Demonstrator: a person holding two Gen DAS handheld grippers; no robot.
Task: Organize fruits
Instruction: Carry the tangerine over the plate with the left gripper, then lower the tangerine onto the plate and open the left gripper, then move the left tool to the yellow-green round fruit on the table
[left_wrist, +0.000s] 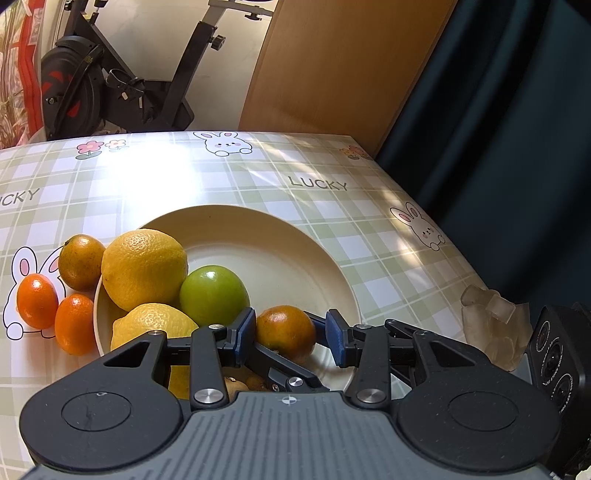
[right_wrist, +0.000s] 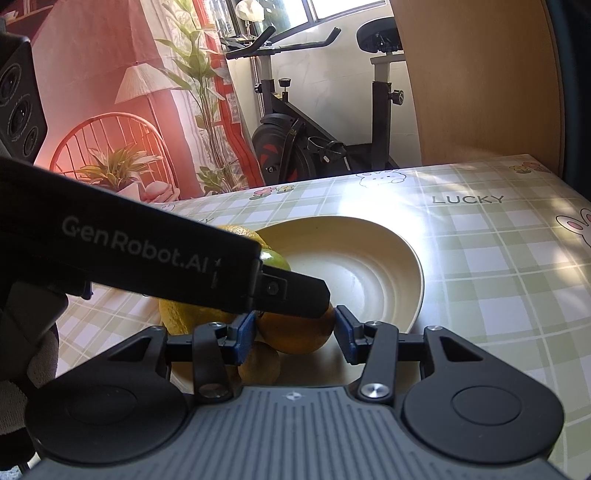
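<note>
Orange (right_wrist: 295, 336) on plate (right_wrist: 369, 258) — R gripper (right_wrist: 295, 330) pinches it; L gripper (left_wrist: 291, 332) straddles it too, grip unclear.

The word "LUCKY" is printed in grey capitals on the checked tablecloth (left_wrist: 258, 177) covering the bench, once near its far right corner and again, cut off, at the left edge. White lettering reading "GenRobot.AI" runs along the black body of the left gripper (right_wrist: 303, 291).
</note>
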